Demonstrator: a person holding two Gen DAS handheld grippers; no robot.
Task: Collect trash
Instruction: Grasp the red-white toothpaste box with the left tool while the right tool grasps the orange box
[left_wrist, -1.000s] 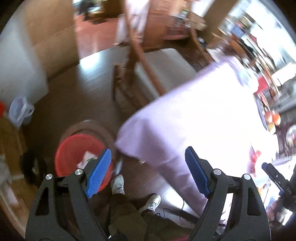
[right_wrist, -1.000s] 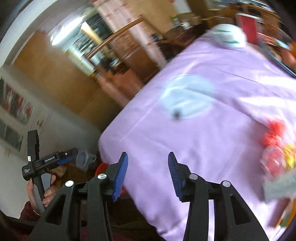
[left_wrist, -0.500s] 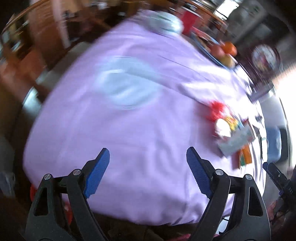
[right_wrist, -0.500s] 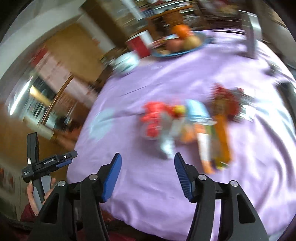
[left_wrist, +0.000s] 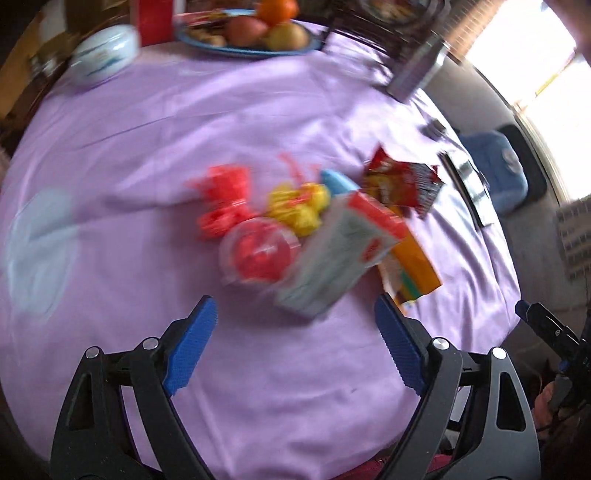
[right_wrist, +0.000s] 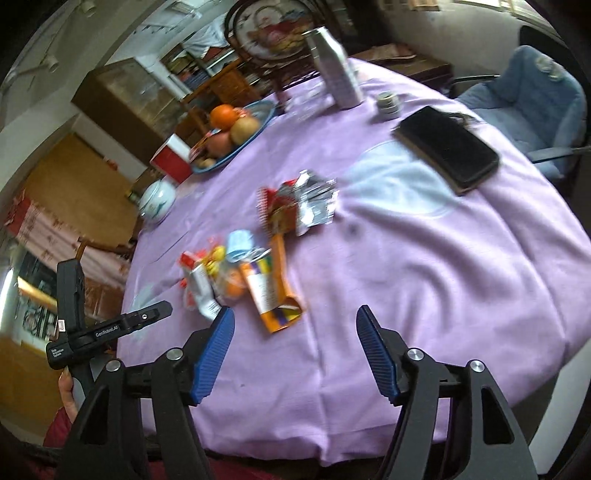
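A: Where's the trash?

B: Piled mid-frame on the purple cloth (right_wrist: 424, 258). Right view shows an orange carton (right_wrist: 275, 291) nearest, a white-and-red pack (right_wrist: 201, 291) at its left, and a foil wrapper (right_wrist: 303, 206) above them. Left view, blurred, adds a red-lidded cup (left_wrist: 258, 253) and a yellow wrapper (left_wrist: 299, 206).

A: Grippers?

B: Left gripper (left_wrist: 295, 339) is spread wide and opening a touch more; right gripper (right_wrist: 293, 349) is opening too. Nothing sits between either pair; both hover low in frame, short of the pile.

A: How will it handle?

B: Likely all light. The foil looks thin and crinkly, so pinch a raised fold. The carton seems flattened but stiffer; take its near open end across the narrow side. The cup probably slips and dents; grip the rim gently.
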